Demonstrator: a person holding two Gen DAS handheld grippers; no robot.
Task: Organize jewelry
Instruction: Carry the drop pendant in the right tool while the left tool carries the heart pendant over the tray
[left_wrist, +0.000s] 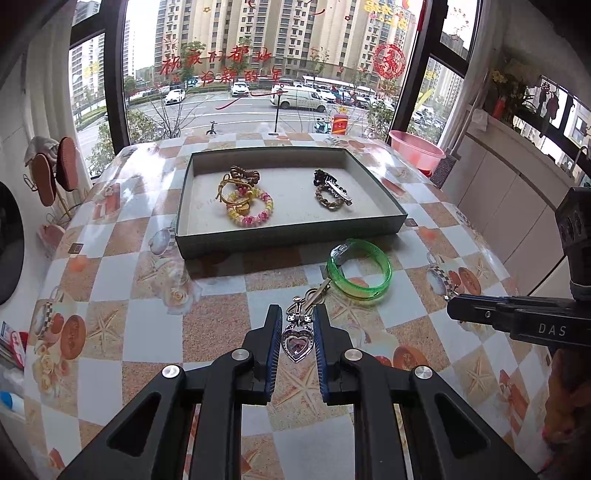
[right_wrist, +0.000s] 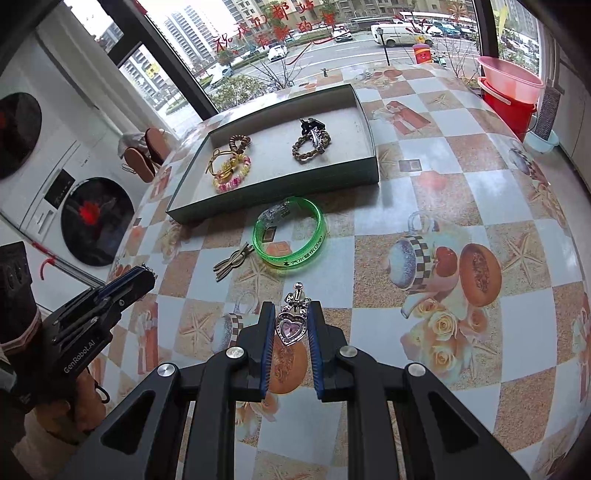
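Both claws tilt steeply down over the table (left_wrist: 147, 332), left claw (left_wrist: 298, 325) and right claw (right_wrist: 291, 319) each pinching a heart pendant (left_wrist: 297, 345).

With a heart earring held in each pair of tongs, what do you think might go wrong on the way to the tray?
1. Each heart earring is pinched only at its edges by the left tongs and right tongs, so either could slip out and drop.
2. The green bangle and the hair clip lie in front of the tray; a low pass may knock them.
3. The tray's raised wall could catch the dangling earrings.
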